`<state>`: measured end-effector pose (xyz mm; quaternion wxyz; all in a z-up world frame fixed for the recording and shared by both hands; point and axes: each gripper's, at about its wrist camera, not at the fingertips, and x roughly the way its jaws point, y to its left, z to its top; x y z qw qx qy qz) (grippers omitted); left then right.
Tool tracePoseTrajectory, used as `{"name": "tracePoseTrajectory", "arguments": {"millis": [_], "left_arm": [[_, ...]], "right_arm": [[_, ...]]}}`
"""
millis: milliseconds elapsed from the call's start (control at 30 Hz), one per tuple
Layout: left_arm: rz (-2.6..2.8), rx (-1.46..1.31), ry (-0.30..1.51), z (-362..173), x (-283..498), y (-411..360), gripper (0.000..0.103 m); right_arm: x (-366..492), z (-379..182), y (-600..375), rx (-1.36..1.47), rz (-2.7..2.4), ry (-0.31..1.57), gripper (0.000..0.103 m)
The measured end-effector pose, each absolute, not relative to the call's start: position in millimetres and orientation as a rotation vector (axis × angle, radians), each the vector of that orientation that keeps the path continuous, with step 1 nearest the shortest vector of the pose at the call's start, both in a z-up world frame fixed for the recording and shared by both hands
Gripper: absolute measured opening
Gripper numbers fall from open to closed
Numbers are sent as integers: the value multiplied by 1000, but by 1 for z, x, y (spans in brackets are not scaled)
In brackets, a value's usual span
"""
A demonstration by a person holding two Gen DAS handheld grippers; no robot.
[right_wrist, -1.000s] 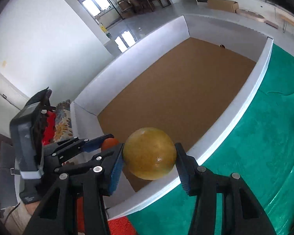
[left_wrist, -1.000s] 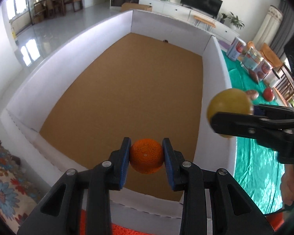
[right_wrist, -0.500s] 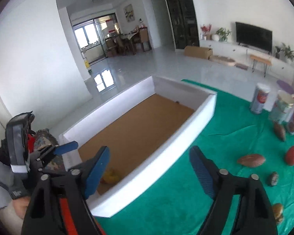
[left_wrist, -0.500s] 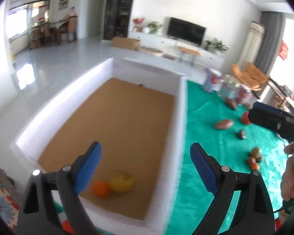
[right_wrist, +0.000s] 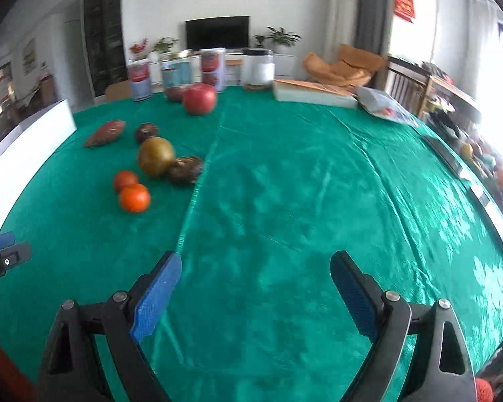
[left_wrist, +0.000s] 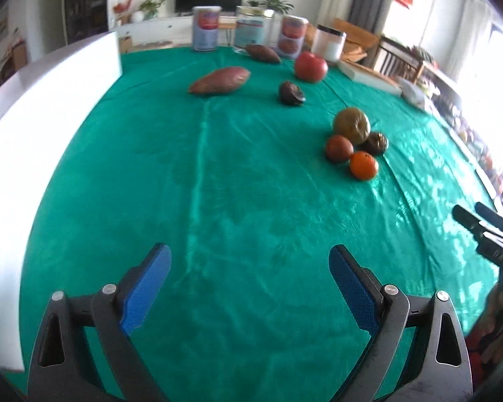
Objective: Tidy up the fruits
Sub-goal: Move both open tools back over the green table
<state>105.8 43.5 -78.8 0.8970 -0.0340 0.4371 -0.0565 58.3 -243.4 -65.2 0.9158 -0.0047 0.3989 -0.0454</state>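
You see four cans/jars (left_wrist: 206, 28), two sweet potatoes (left_wrist: 220, 80), one apple (left_wrist: 311, 66), one orange (left_wrist: 363, 165) on green cloth (left_wrist: 251, 201). White box (left_wrist: 33, 107) left, contents hidden. Your left gripper (left_wrist: 249, 288) and right gripper (right_wrist: 255, 296) are spread, empty.

Round orange tangerine (left_wrist: 363, 165) ahead of me, touching a reddish-brown round fruit (left_wrist: 339, 147), a large olive-green round fruit (left_wrist: 352, 125) and a wrinkled dark fruit (left_wrist: 376, 143) clustered behind, big red apple (left_wrist: 311, 66) farther back.
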Motion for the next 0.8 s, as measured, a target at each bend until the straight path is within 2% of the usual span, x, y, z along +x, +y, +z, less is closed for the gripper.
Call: {"name": "tracePoseTrajectory", "arguments": {"millis": [200,333,500,800], "left_arm": [[-53,13,909,-93,127,34,96],[-43,5,942,-97,128,40,96],[-18,4,952,-101,131,41,102],[-18,3,953,-101,130,41,102]], "right_arm": [[81,-87,-279,8,-150,874,90],[88,-92,-276,2,-144,883,90],[90,-98,-269,11,-139,920,90],[94,-103,-271,36,-137,949,90]]}}
